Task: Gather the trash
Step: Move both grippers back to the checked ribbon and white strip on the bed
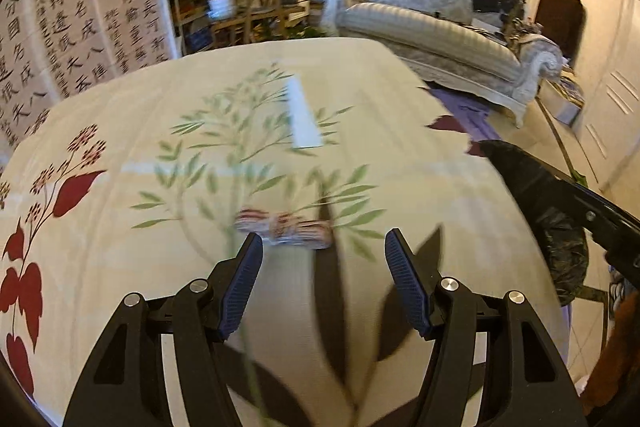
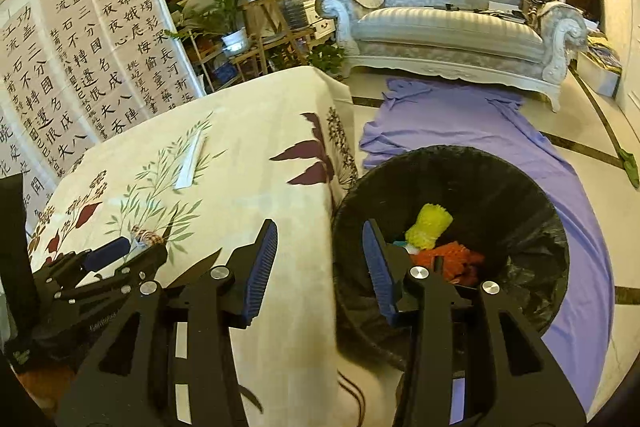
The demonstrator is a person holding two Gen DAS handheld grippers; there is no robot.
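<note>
Your left gripper (image 1: 324, 243) hung low, jaws spread wide and holding nothing. Your right gripper (image 2: 320, 239) sat off to its right, likewise gaping, fingers parted and bare.

Chinese calligraphy panels (image 2: 92, 67) on wall, characters 江流, 石不轉, 八陣圖 legible

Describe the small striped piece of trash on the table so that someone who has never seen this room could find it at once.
Start at the table with the cream floral tablecloth. Near its front, just ahead of the open left gripper, lies a small crumpled wrapper with reddish-brown and white stripes. The only other loose item on the cloth, a flat white paper strip, lies farther back and is plain and long.
</note>
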